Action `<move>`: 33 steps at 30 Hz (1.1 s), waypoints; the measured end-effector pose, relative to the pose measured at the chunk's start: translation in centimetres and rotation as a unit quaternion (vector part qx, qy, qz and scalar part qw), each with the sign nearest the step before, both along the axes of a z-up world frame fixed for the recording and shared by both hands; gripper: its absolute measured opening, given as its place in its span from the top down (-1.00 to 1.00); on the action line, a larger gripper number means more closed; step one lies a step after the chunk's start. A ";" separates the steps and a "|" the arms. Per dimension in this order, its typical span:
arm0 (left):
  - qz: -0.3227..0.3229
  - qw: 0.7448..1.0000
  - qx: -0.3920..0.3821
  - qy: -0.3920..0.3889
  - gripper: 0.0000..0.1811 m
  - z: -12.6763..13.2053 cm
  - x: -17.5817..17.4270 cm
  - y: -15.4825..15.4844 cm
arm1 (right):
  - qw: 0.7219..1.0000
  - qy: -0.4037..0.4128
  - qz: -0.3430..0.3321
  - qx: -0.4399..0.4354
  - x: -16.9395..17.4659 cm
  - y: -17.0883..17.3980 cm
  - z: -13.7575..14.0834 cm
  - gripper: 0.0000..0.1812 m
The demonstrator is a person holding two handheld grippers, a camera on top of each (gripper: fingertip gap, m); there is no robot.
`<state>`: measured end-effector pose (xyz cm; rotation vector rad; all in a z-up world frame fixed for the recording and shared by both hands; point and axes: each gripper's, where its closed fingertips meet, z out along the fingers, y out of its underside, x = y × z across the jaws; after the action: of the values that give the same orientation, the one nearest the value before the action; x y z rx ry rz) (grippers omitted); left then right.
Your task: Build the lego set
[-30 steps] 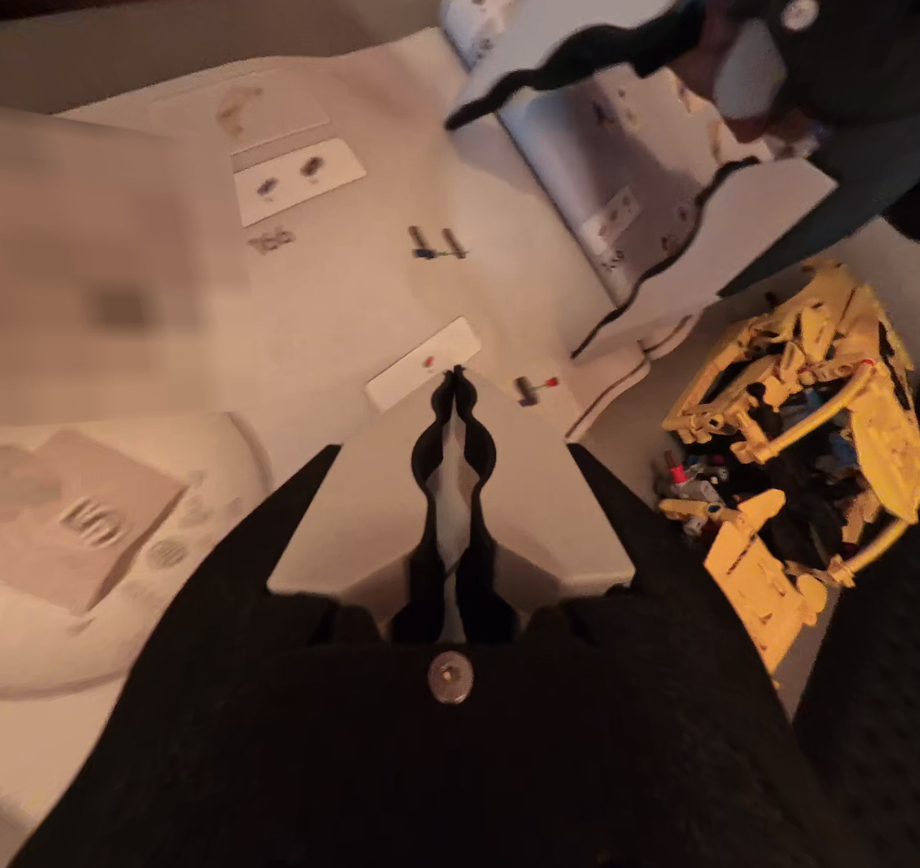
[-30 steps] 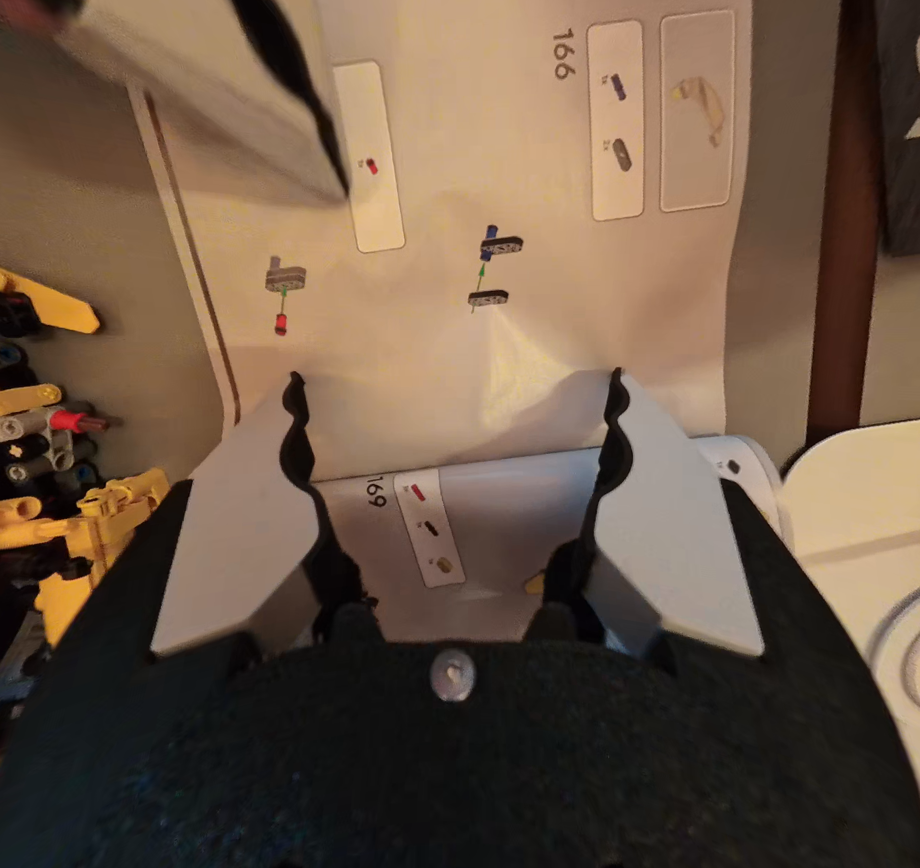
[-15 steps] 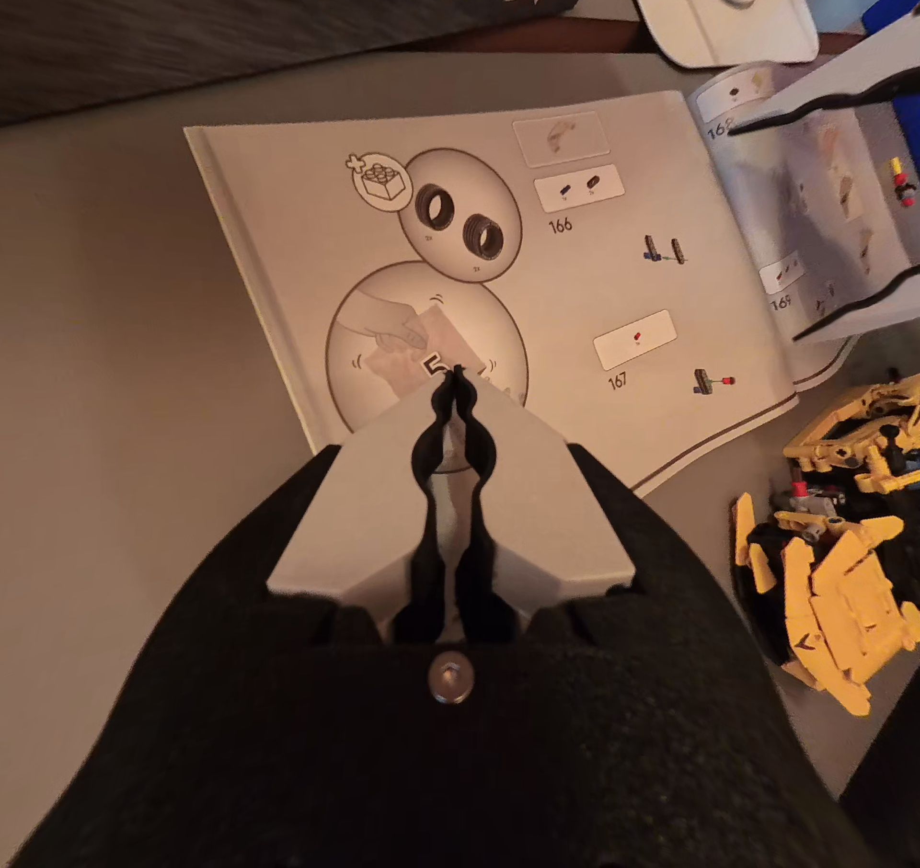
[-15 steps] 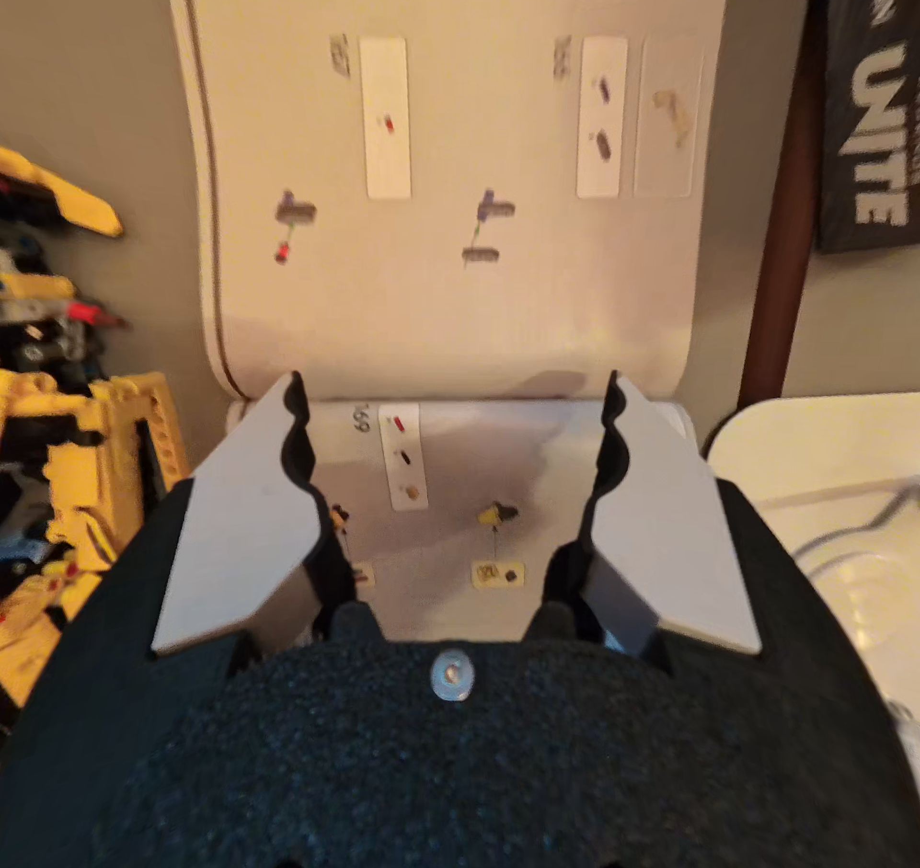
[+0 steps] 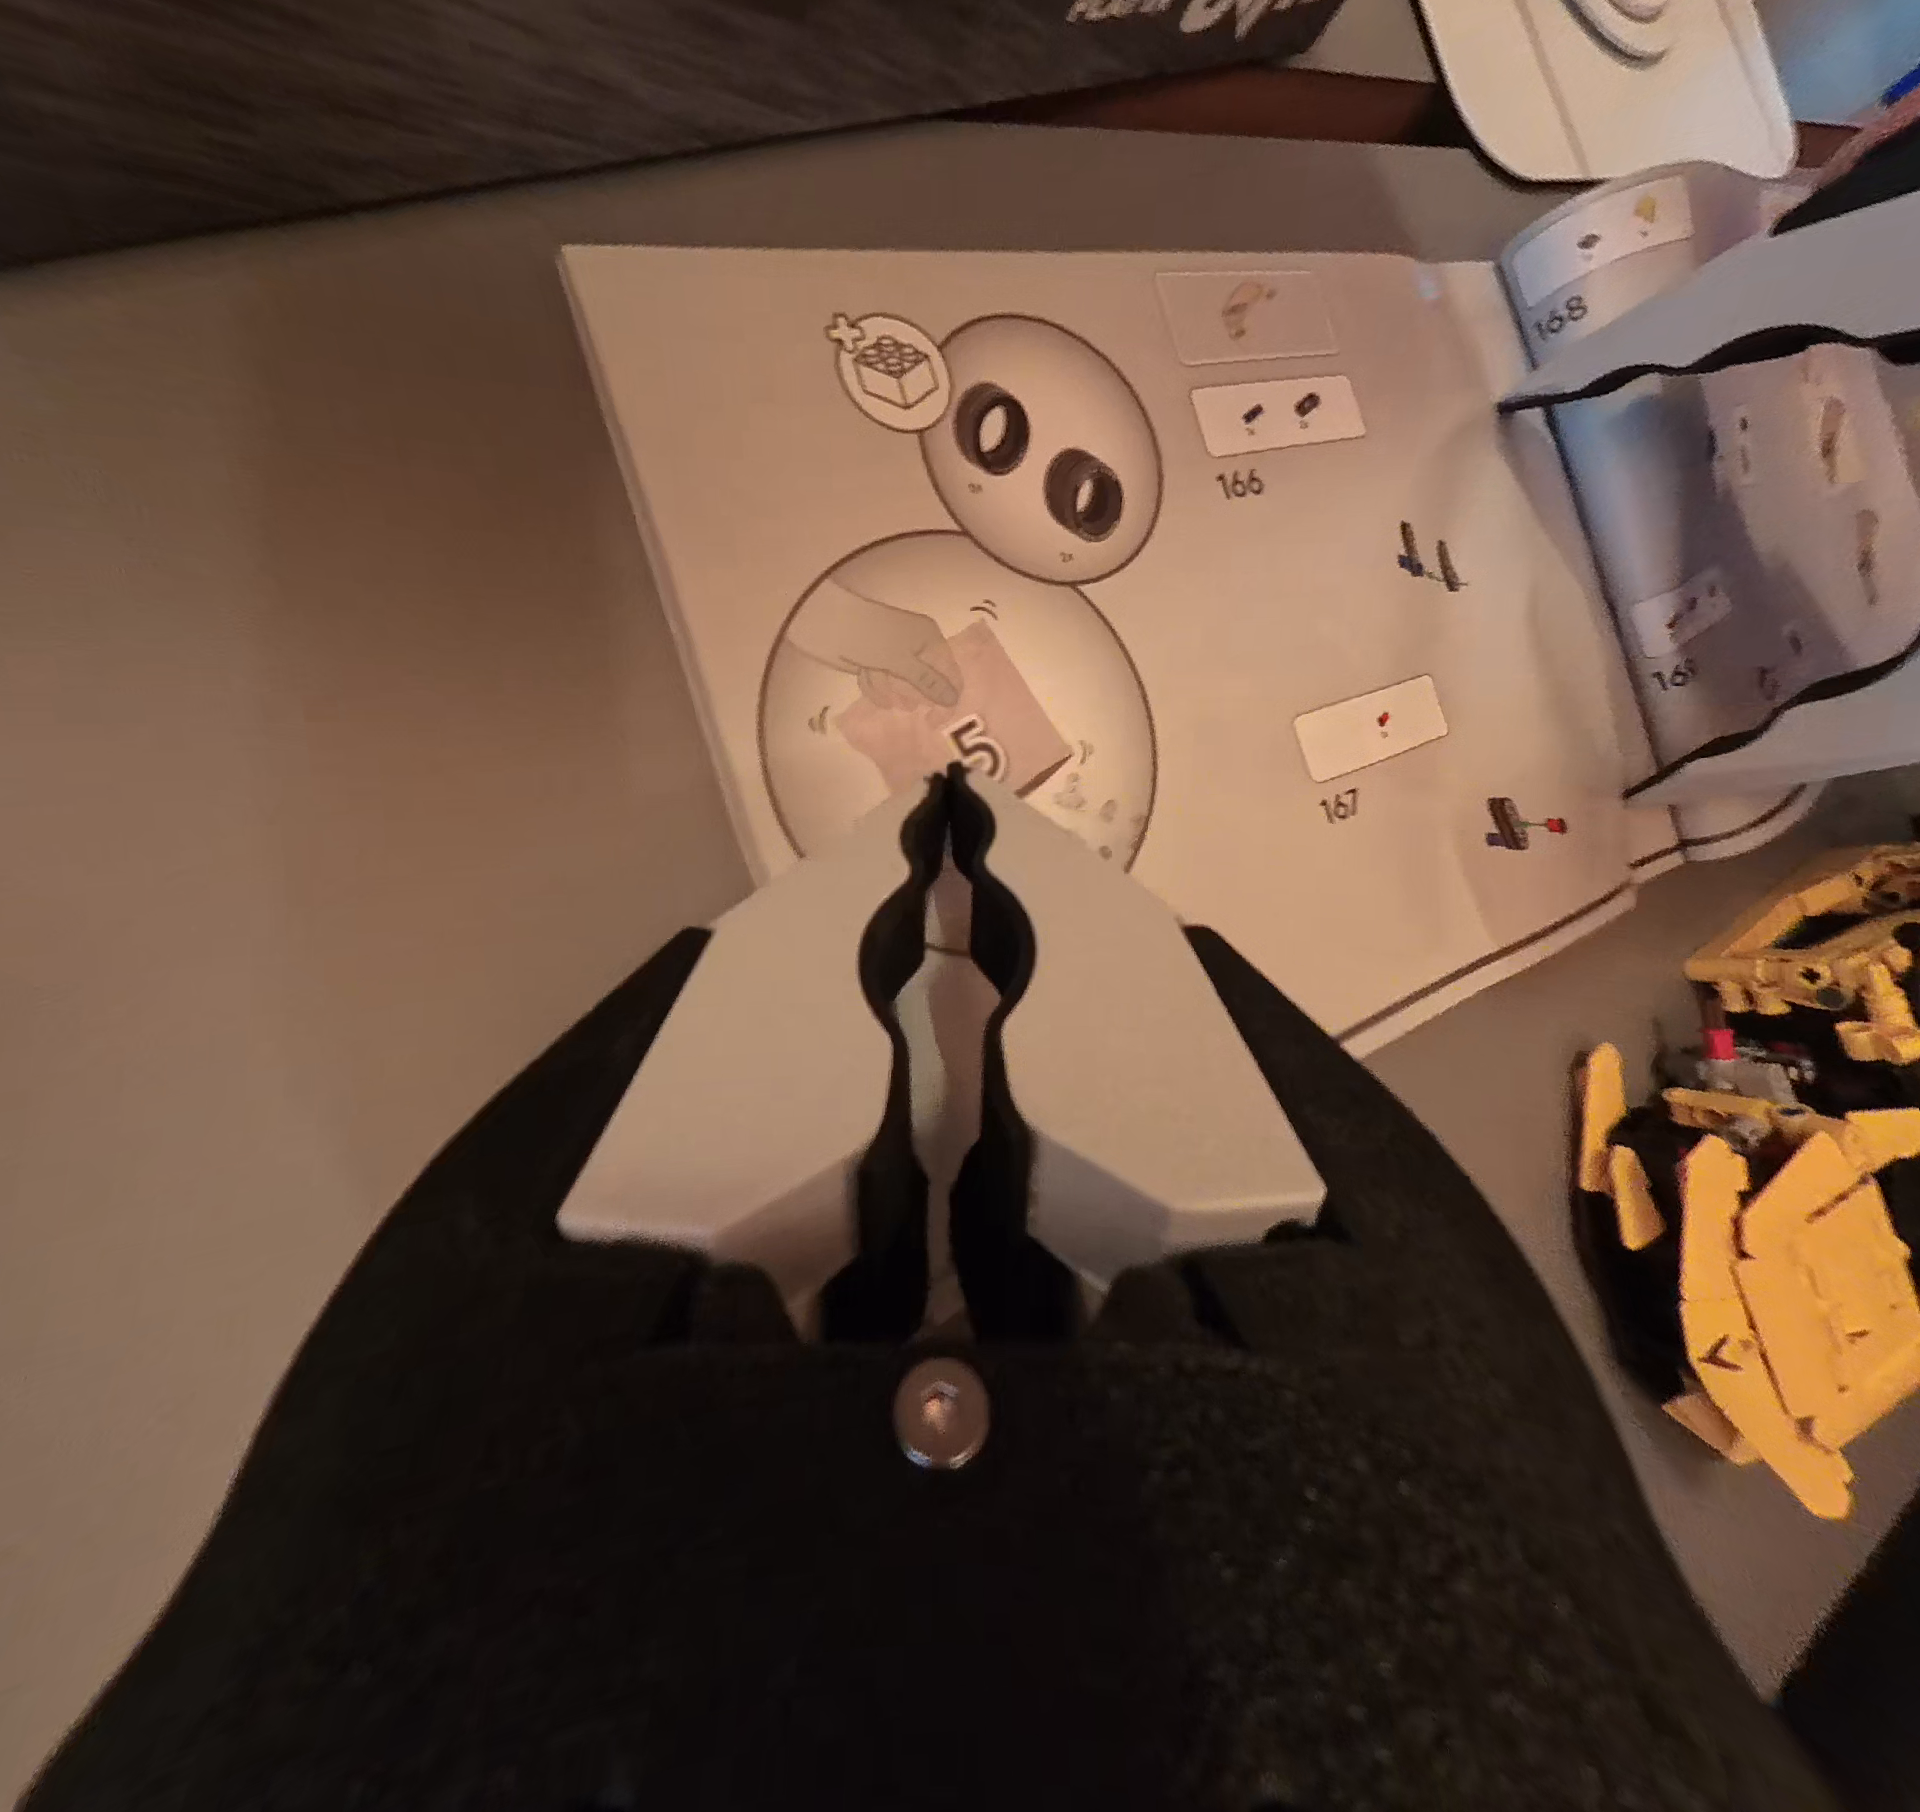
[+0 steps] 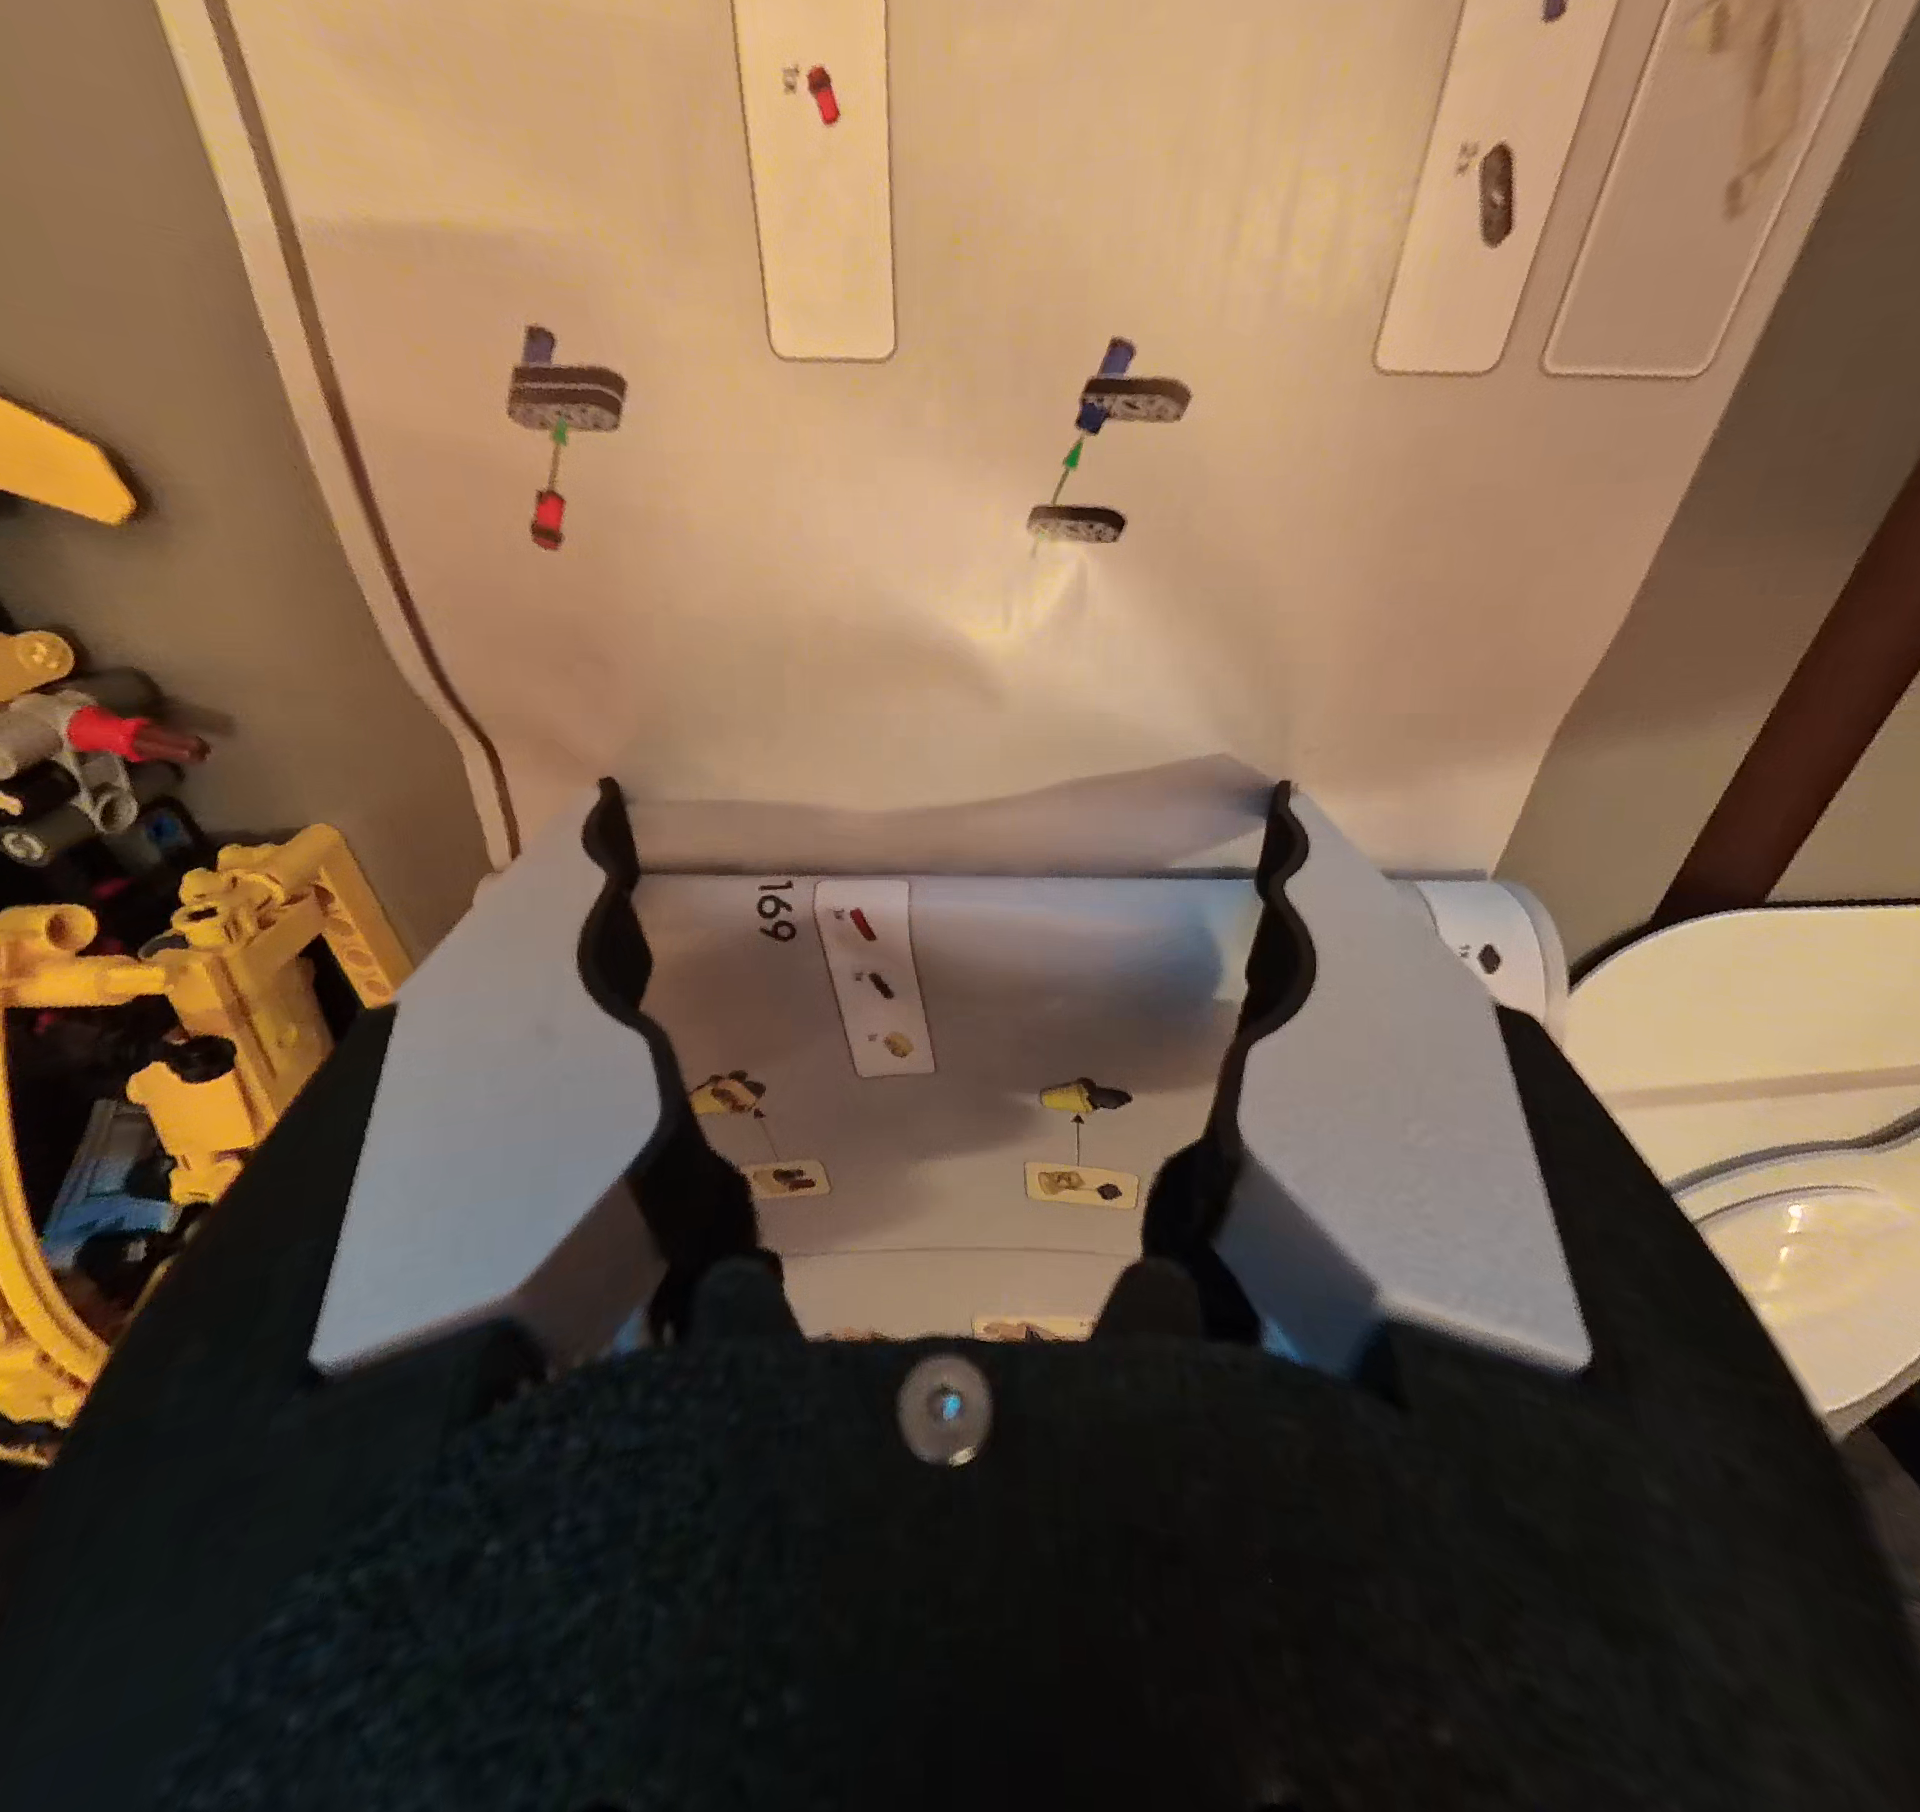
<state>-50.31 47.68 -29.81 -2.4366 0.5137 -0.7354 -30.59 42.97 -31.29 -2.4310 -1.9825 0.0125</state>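
The open instruction booklet (image 5: 727, 412) lies flat on the grey table. My left gripper (image 5: 948, 780) is shut and empty, its tips over the lower part of the booklet's left page. My right gripper (image 6: 945, 806) is open and empty, and hovers at the booklet's (image 6: 935, 619) centre fold, where the near page curls up between its fingers. It also shows in the left wrist view (image 5: 1569, 599) at the booklet's right edge. The partly built yellow lego model (image 5: 1745, 1243) stands right of the booklet, and left of it in the right wrist view (image 6: 208, 1014).
A dark box (image 5: 623, 17) lies along the far edge behind the booklet. A white moulded tray (image 5: 1590, 17) sits at the far right; it shows at the right in the right wrist view (image 6: 1745, 1035). A brown table edge (image 6: 1766, 723) runs beside it. Spacing between my two grippers at the tips: around 20 centimetres.
A page that was blurred in motion on the left a second ago now lies flat. My left gripper has shifted left over the left page. My right gripper has come closer to the fold.
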 end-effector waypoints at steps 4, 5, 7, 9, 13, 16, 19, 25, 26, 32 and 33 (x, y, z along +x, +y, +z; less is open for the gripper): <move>0.013 1.000 0.014 0.021 1.00 0.0 -0.6 0.5 | 0.998 0.055 -0.012 0.013 -0.2 0.0 0.0 -0.31; 0.013 0.999 0.017 0.025 1.00 0.0 -0.6 0.6 | 0.997 0.075 -0.013 0.018 -0.2 0.0 0.0 -0.31; 0.013 0.999 0.021 0.029 1.00 -0.1 -0.6 0.5 | 0.994 0.110 -0.012 0.025 -0.3 0.0 0.2 -0.31; 0.011 0.999 0.020 0.025 1.00 0.0 -0.5 0.5 | 0.989 0.140 -0.025 0.032 -0.2 0.0 0.8 -0.31; 0.004 1.000 0.015 0.016 1.00 0.0 -0.2 0.3 | 0.952 0.266 -0.102 0.110 1.3 -0.1 7.9 -0.17; -0.002 0.999 0.022 0.034 1.00 0.0 -0.2 0.2 | 0.900 0.325 -0.187 0.222 6.7 -2.1 14.5 -0.07; 0.003 0.998 0.055 0.040 0.97 1.2 0.0 0.6 | 0.844 0.342 -0.302 0.283 14.4 -7.4 16.5 0.13; 0.020 0.985 0.164 -0.059 0.95 7.3 1.7 1.2 | 0.783 0.282 -0.481 0.277 25.5 -20.8 7.2 0.37; 0.020 0.983 0.169 -0.072 0.95 7.8 2.0 1.2 | 0.785 0.261 -0.491 0.272 26.1 -22.3 5.5 0.37; 0.005 0.976 0.170 -0.139 0.95 8.8 3.9 0.6 | 0.787 0.266 -0.484 0.274 24.1 -21.6 2.4 0.57; 0.003 0.976 0.166 -0.141 0.95 8.7 4.0 0.6 | 0.788 0.263 -0.482 0.278 23.9 -20.8 2.1 0.61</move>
<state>-46.28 48.27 -21.16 -1.9860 0.4722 -0.8973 -6.72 22.21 -29.19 -2.3267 -0.3176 0.0772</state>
